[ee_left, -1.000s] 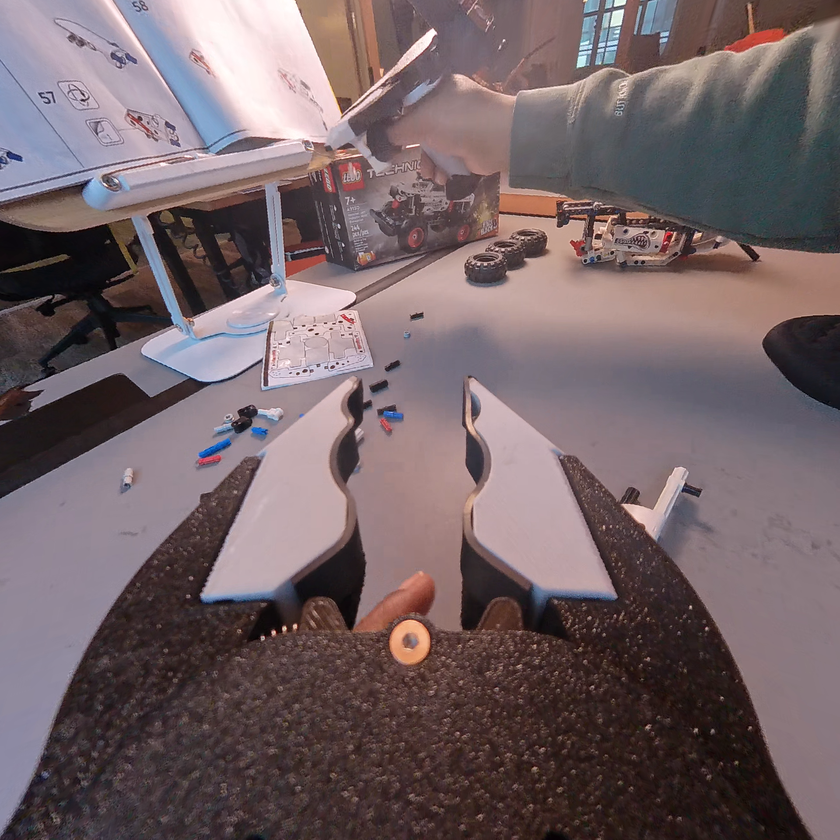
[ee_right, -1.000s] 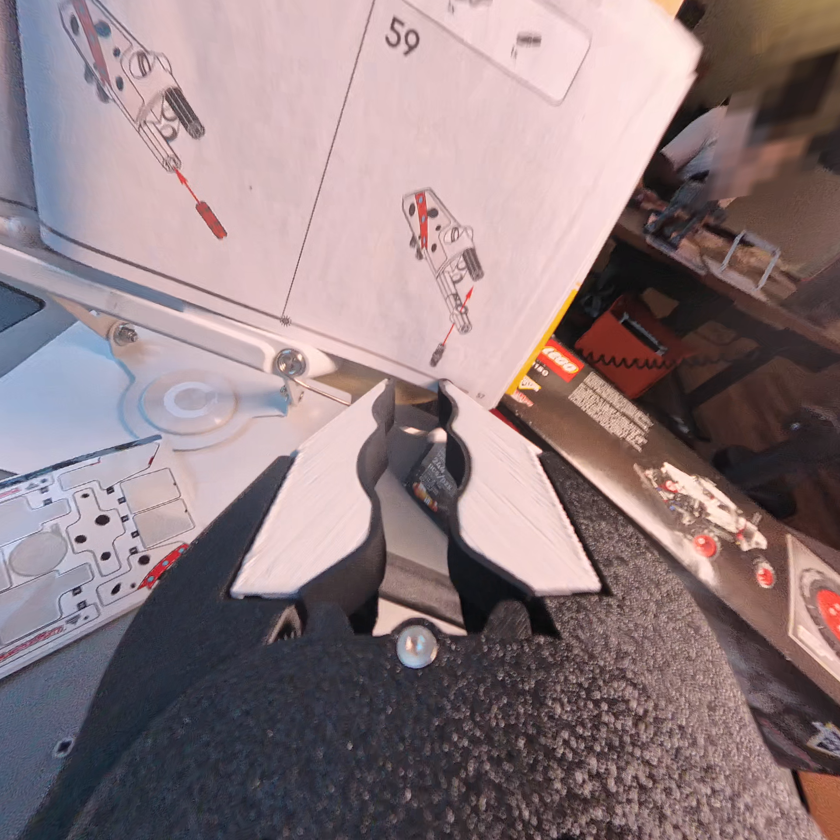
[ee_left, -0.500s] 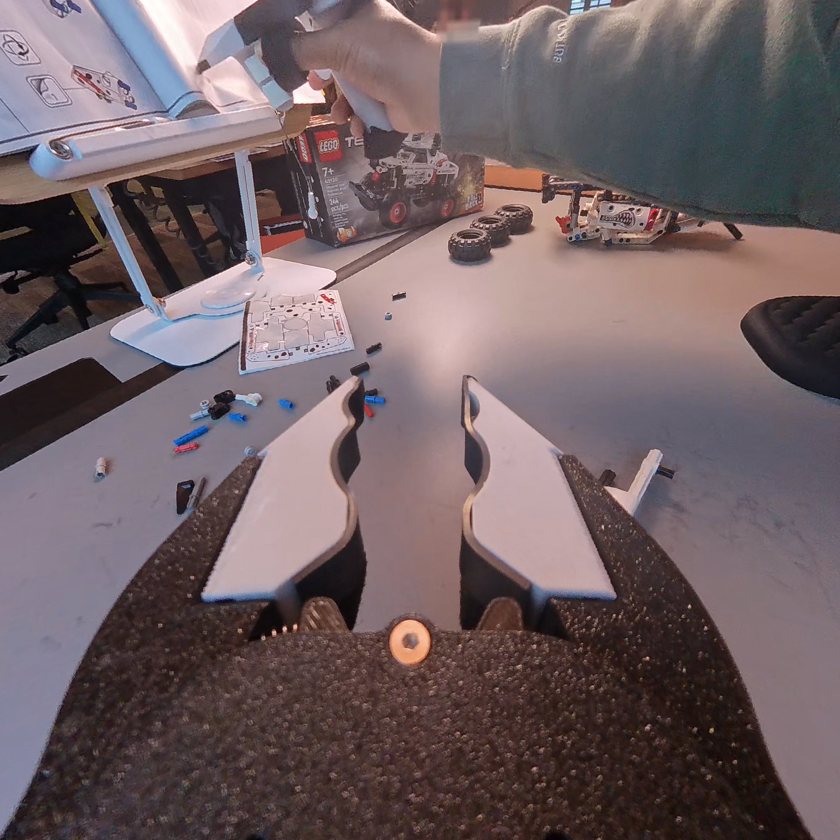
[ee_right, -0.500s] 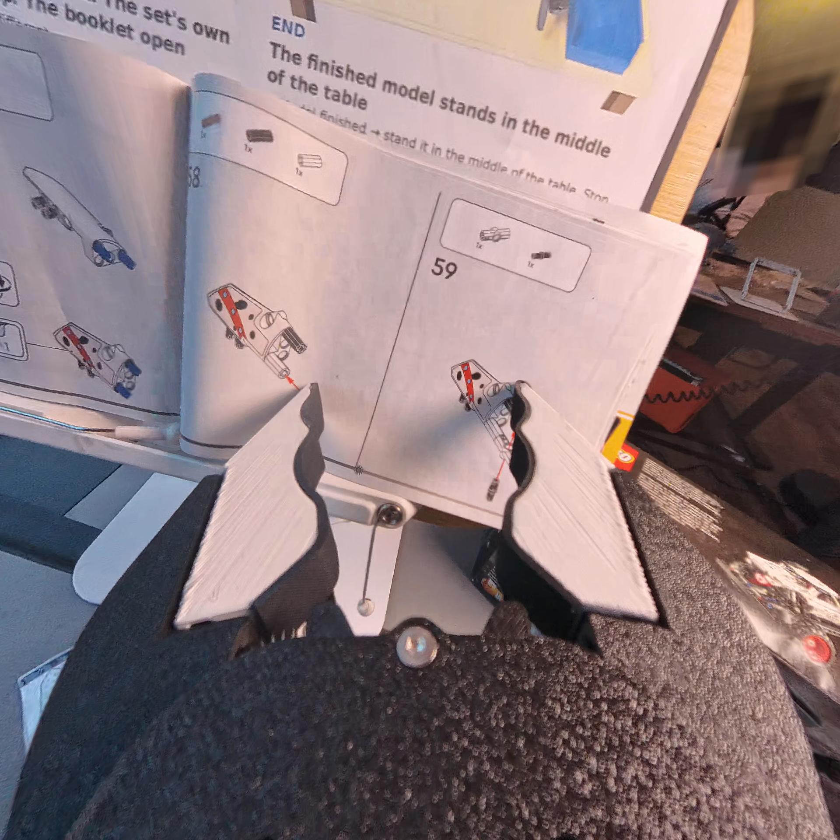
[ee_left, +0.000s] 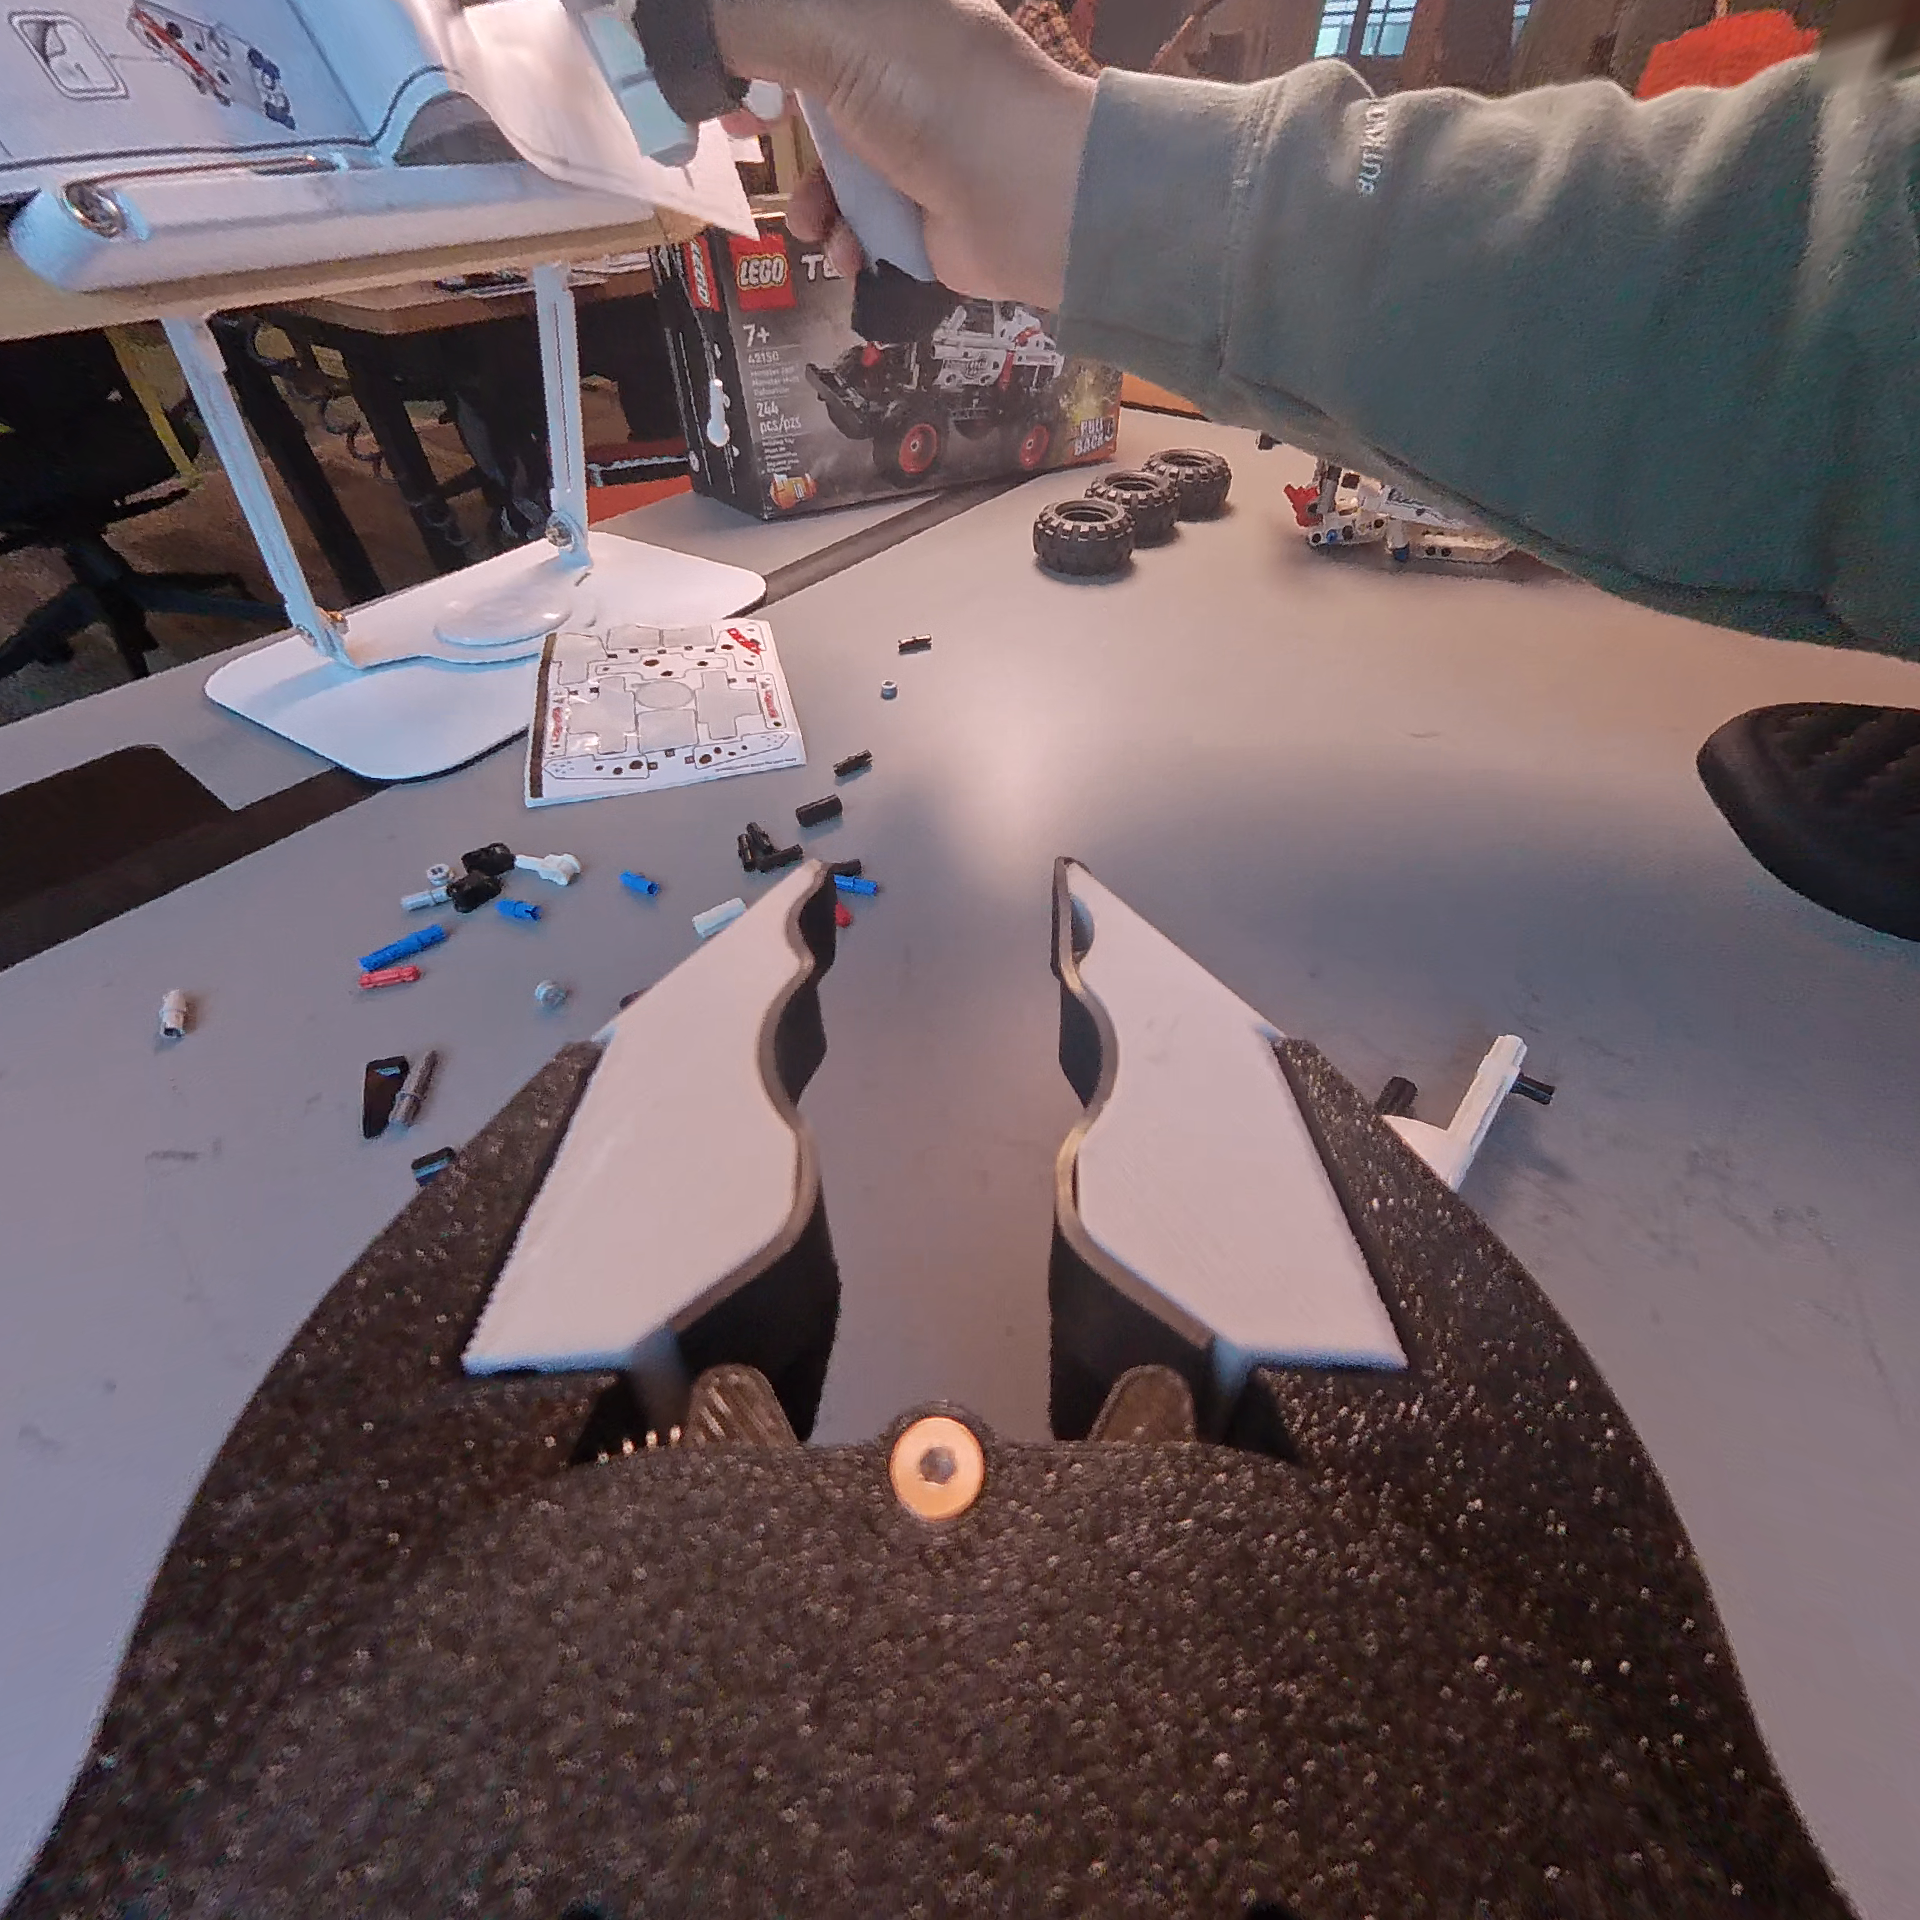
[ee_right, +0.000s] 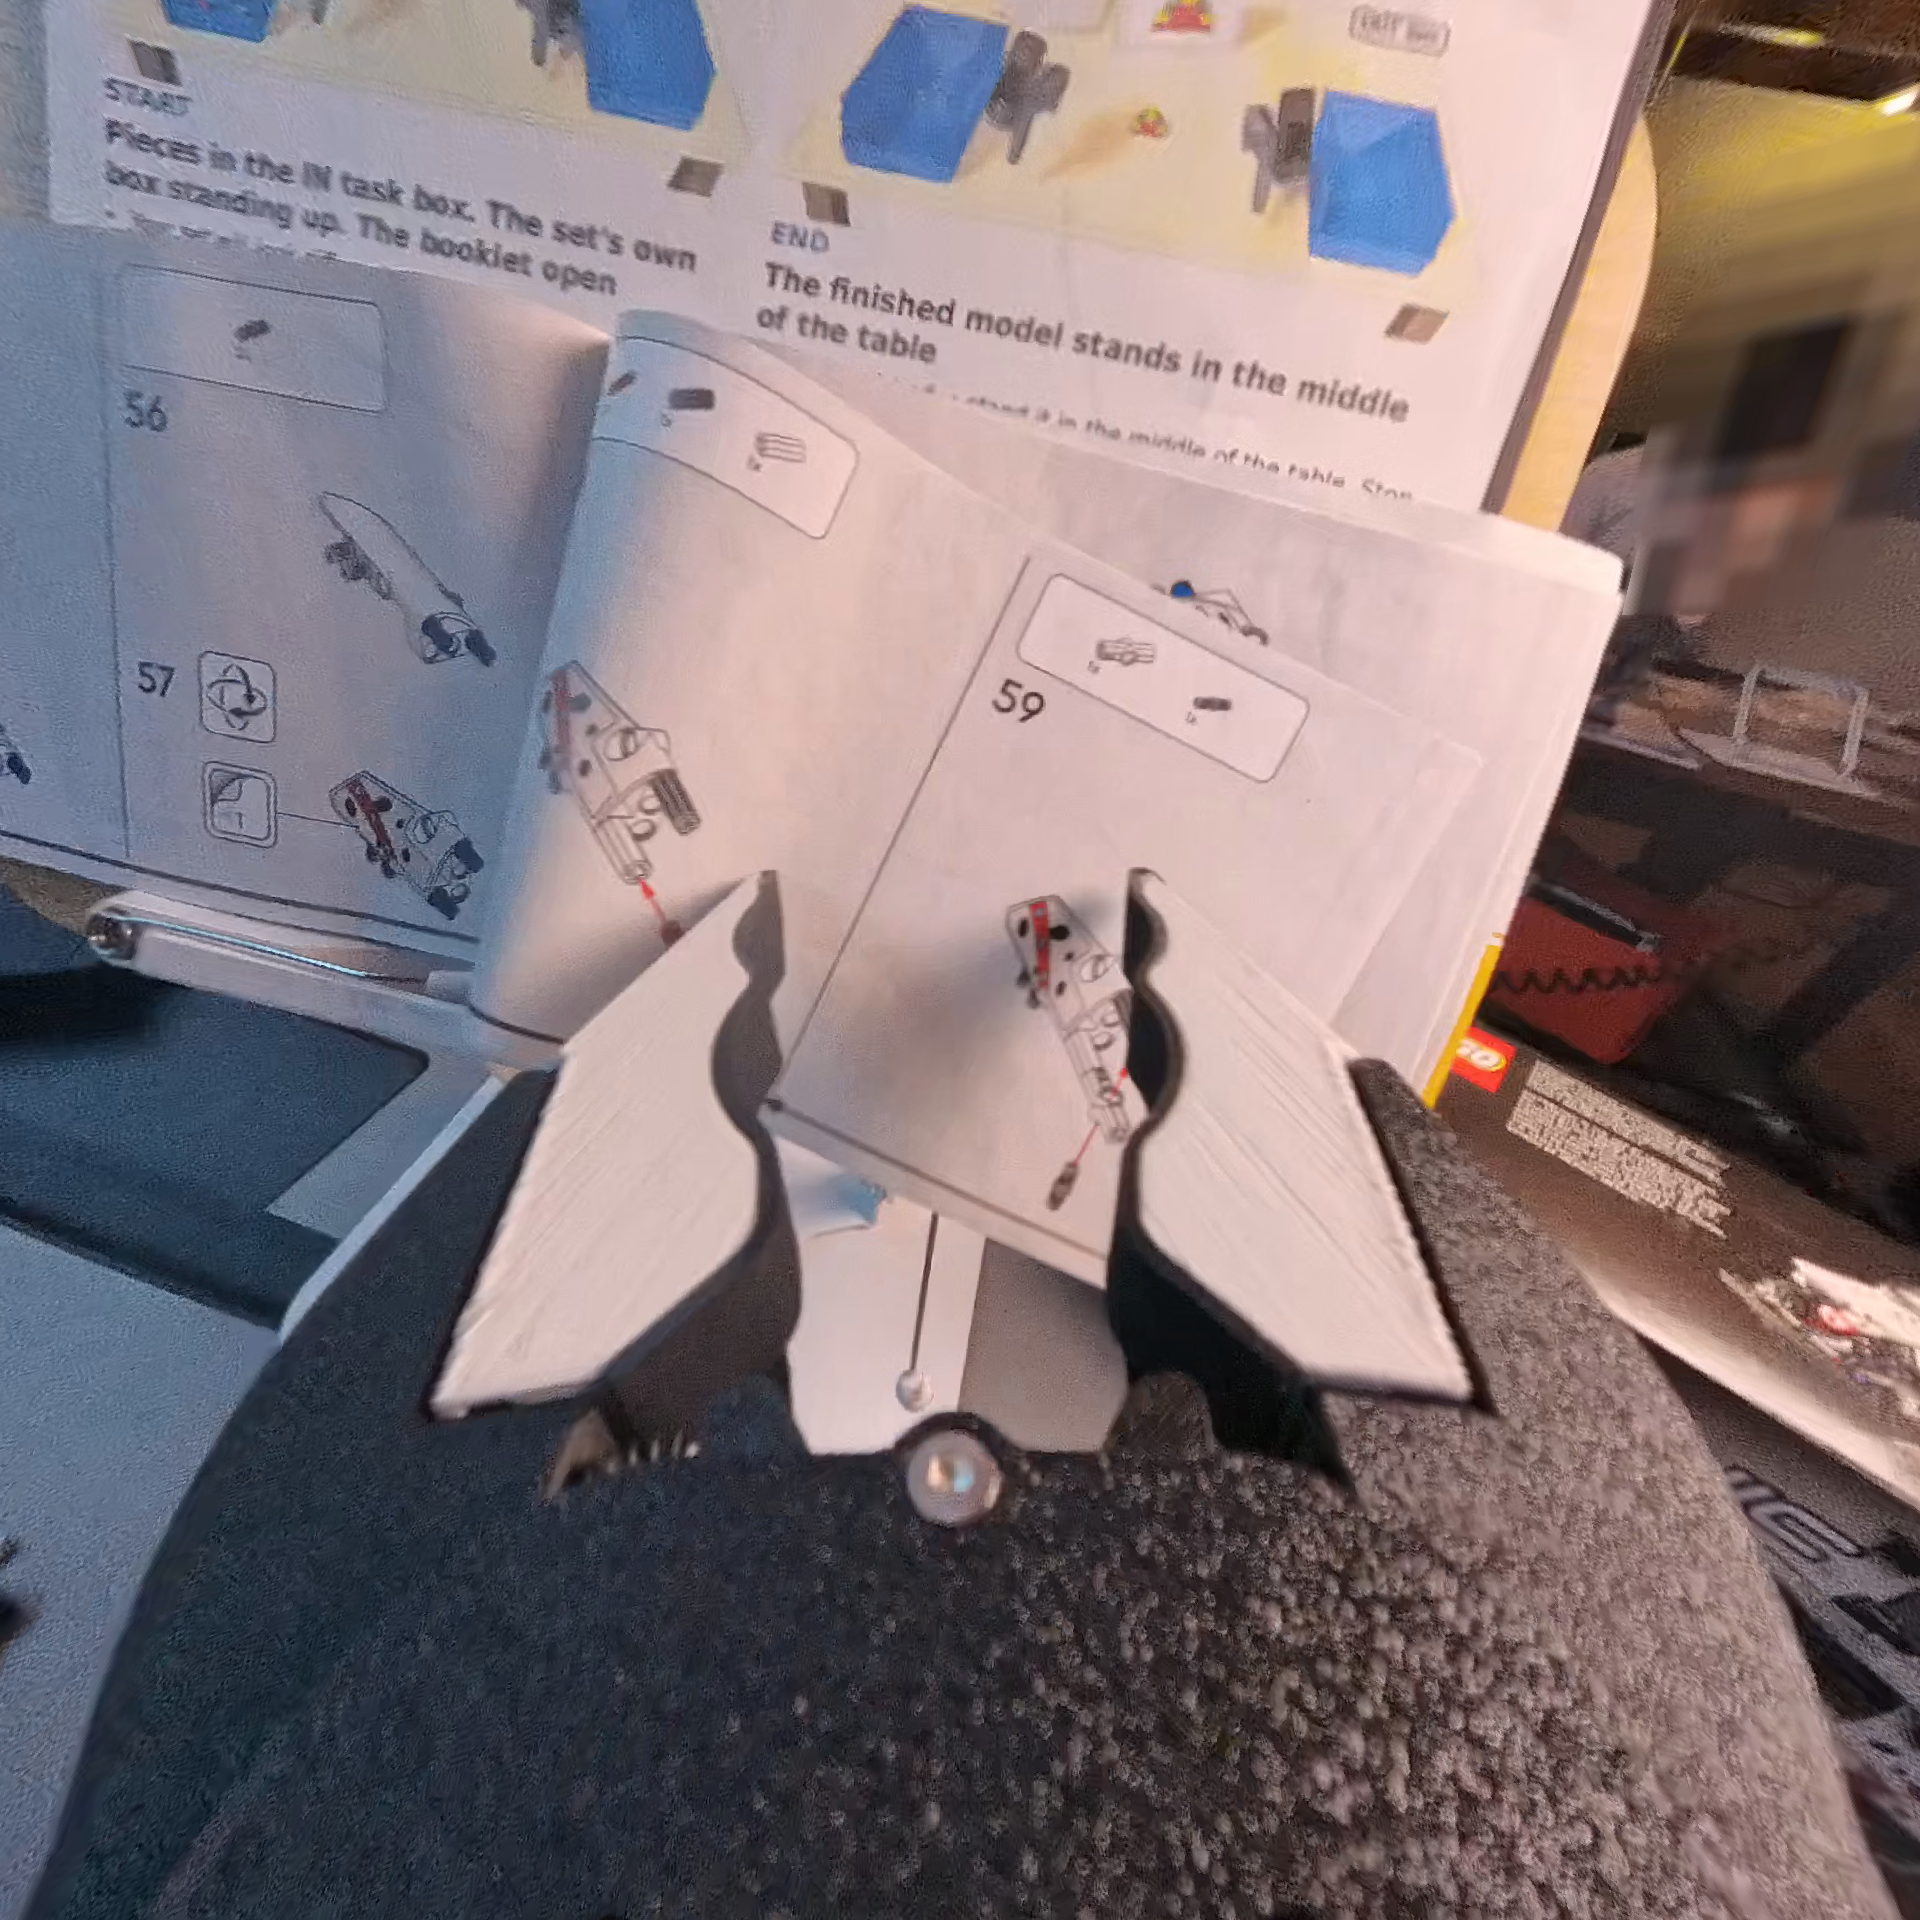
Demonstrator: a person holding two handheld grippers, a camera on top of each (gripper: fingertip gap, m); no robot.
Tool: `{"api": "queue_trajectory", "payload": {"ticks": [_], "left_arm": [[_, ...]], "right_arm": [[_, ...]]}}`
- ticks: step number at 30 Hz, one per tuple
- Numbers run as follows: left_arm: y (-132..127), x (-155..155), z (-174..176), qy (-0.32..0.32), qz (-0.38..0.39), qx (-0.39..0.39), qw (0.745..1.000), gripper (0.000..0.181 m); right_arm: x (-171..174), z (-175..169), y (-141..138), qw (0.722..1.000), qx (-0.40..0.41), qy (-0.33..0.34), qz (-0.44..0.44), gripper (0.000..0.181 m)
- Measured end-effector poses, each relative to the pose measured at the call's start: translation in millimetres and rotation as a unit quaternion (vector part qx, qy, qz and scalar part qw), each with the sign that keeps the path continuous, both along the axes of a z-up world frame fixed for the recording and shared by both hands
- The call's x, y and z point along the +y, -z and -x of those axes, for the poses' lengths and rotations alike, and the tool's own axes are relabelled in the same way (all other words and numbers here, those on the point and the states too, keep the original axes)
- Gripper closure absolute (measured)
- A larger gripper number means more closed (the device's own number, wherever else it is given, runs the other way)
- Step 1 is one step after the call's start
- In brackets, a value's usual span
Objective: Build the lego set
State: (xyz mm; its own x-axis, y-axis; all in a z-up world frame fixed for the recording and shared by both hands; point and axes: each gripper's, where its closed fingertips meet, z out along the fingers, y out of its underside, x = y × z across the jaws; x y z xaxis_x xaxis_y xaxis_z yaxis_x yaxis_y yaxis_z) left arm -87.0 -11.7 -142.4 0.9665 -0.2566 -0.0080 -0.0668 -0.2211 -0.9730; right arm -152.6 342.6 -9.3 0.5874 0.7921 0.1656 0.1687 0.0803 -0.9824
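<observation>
right tool (ee_right: 951, 883): jaws spread, empty, facing instruction booklet (ee_right: 1091, 831) on stand | left tool (ee_left: 940, 883): jaws apart, empty, low over worktop (ee_left: 1351, 831) | loose Lego pins (ee_left: 634, 883): ahead-left, nearer the left tool

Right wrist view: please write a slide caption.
Open right gripper faces the white paper instruction booklet on its white stand.

Each gripper has a rough, speckled black body with a rounded front, a round metal screw at its centre, and two white wedge-shaped fingers edged in wavy black pads: the left gripper (ee_left: 940, 883) and the right gripper (ee_right: 951, 883). The person wears a grey-green sweatshirt sleeve (ee_left: 1507, 312) with small stitched lettering near its ribbed cuff.
</observation>
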Motion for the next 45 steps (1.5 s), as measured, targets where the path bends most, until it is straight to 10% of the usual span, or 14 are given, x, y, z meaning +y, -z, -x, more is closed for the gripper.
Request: {"api": "queue_trajectory", "payload": {"ticks": [5,11,15,22,29,39,45], "left_arm": [[-8.3,3.8,1.3,-0.008,-0.023,0.001,1.000,0.143],[-21.9,14.4,6.7,-0.023,-0.041,-0.009,0.999,0.144],[-55.3,35.9,28.9,-0.049,-0.051,-0.007,0.997,0.142],[-114.3,117.5,93.9,-0.106,-0.046,-0.048,0.992,0.137],[-109.3,206.0,145.4,-0.117,0.017,-0.042,0.992,0.129],[-128.9,217.4,150.2,-0.074,-0.018,-0.116,0.990,0.171],[-137.3,186.0,175.3,-0.117,-0.045,-0.160,0.979,0.163]], "right_arm": [[8.4,1.7,19.5,0.998,0.000,0.007,0.066,0.086],[-33.5,28.7,14.5,0.992,0.006,-0.110,0.065,0.142],[-69.5,51.7,19.4,0.974,-0.005,-0.208,0.084,0.134],[-117.9,66.2,35.6,0.950,-0.064,-0.302,0.033,0.126],[-150.7,58.8,71.2,0.921,-0.105,-0.375,0.004,0.118],[-128.0,6.4,77.4,0.944,0.057,-0.319,0.064,0.124],[-114.2,22.4,13.5,0.959,0.076,-0.274,-0.013,0.176]]}}
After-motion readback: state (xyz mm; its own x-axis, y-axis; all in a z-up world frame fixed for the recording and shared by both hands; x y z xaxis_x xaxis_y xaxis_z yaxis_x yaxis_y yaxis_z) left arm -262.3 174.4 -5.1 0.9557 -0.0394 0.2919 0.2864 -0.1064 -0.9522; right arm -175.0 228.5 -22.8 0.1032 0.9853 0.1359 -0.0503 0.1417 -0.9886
